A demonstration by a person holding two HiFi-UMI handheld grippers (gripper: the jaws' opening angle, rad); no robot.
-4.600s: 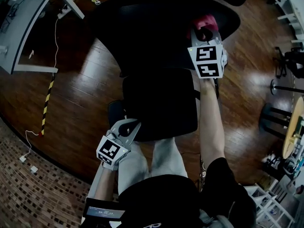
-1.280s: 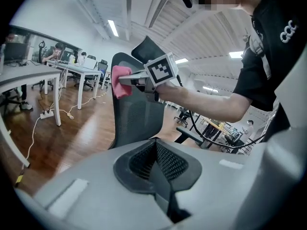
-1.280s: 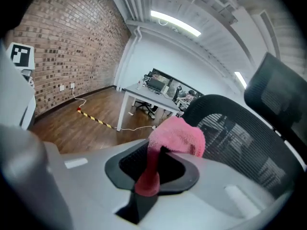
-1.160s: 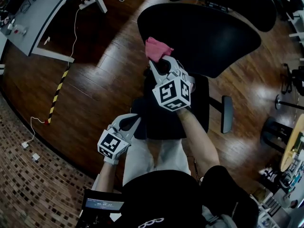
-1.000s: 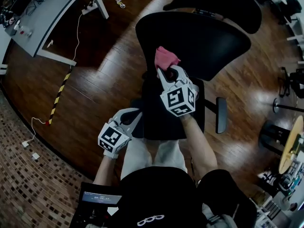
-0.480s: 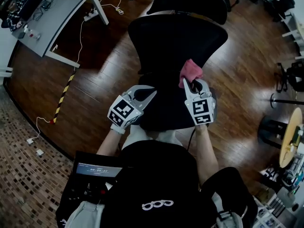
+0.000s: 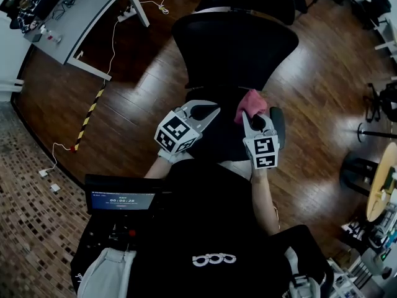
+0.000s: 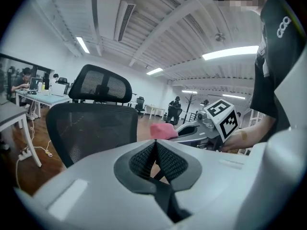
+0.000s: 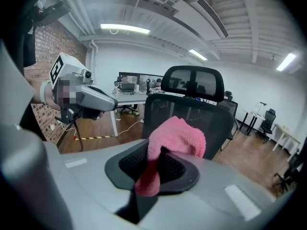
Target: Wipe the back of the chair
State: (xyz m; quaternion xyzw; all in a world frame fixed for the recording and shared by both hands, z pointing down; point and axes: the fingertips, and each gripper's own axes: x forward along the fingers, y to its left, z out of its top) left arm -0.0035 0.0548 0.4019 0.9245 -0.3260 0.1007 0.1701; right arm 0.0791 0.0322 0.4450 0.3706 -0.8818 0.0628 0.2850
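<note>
A black mesh office chair stands in front of me, its backrest facing me and a headrest on top. My right gripper is shut on a pink cloth, held clear of the backrest and a little short of it. The cloth bulges out above the jaws. My left gripper is shut with nothing in it, level with the right one and to its left. In the left gripper view I see the backrest, the pink cloth and the right gripper.
A grey desk with cables on the floor stands at the far left. Striped floor tape lies on the dark wood floor. A screen hangs at my chest. More chairs and a round table edge stand on the right.
The right gripper with the cloth has come off the backrest, swept from its left side to the right and drawn back toward me. The left gripper has risen beside it.
</note>
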